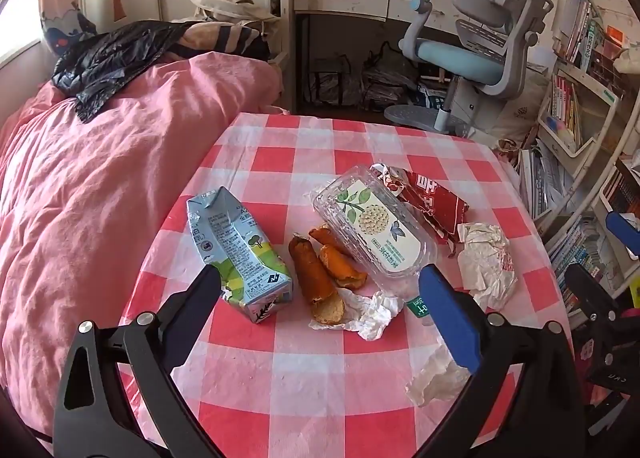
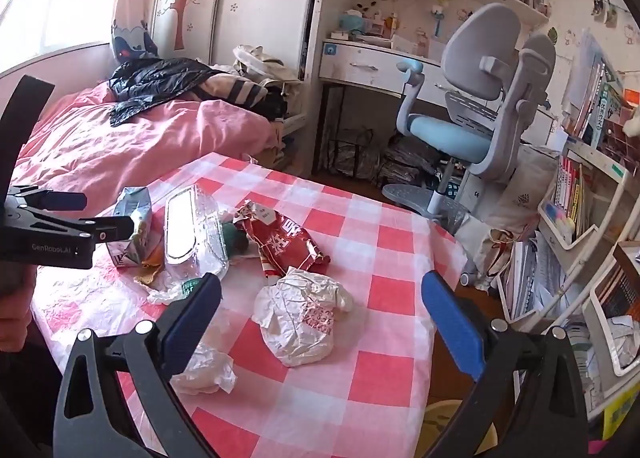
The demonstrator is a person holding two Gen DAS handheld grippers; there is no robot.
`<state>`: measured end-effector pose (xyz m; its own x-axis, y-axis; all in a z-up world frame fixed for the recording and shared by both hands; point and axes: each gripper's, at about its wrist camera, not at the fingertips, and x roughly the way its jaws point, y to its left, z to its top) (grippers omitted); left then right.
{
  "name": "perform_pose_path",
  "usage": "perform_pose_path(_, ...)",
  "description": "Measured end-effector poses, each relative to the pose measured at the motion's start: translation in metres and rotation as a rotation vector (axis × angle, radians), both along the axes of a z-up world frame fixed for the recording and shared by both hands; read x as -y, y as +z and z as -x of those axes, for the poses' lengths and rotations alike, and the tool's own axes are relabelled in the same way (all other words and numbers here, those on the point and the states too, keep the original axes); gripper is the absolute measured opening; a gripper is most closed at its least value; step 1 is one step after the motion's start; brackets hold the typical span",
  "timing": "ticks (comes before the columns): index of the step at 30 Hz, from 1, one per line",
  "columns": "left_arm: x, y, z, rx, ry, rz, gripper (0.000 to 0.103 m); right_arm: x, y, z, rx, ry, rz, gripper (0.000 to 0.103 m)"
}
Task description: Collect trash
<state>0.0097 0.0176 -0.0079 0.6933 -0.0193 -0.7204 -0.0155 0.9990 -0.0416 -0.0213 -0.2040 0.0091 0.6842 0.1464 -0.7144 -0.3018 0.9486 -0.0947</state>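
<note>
The tablecloth [image 1: 304, 378] is checked red, pink and white. On it: a pale blue and green carton [image 1: 236, 254], orange-brown peels [image 1: 316, 278], a red wrapper [image 1: 432, 198] (white lettering), and crumpled white paper [image 2: 300, 322]. The bedcover [image 1: 100, 198] is pink.

The tablecloth [image 1: 304, 378] looked like thin, slightly glossy plastic. The milk carton [image 1: 236, 254] was coated cardboard, the clear box [image 1: 376, 226] shiny ridged plastic, the wrapper [image 2: 300, 318] crumpled paper, and the red bag [image 2: 284, 246] glossy foil.
</note>
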Motion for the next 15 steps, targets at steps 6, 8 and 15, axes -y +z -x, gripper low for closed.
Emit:
perform_pose_path(6,0.004,0.002,0.001,0.001,-0.001,-0.011,0.096,-0.005,-0.009,0.004,-0.022,-0.011,0.004,0.097)
perform_pose_path(8,0.004,0.002,0.001,0.0,0.002,-0.008,0.096,-0.003,-0.009,0.003,-0.023,-0.016,0.003,0.097)
perform_pose_path(15,0.003,0.002,0.001,-0.001,0.004,-0.004,0.096,0.0,-0.011,0.003,-0.025,-0.008,-0.013,0.097)
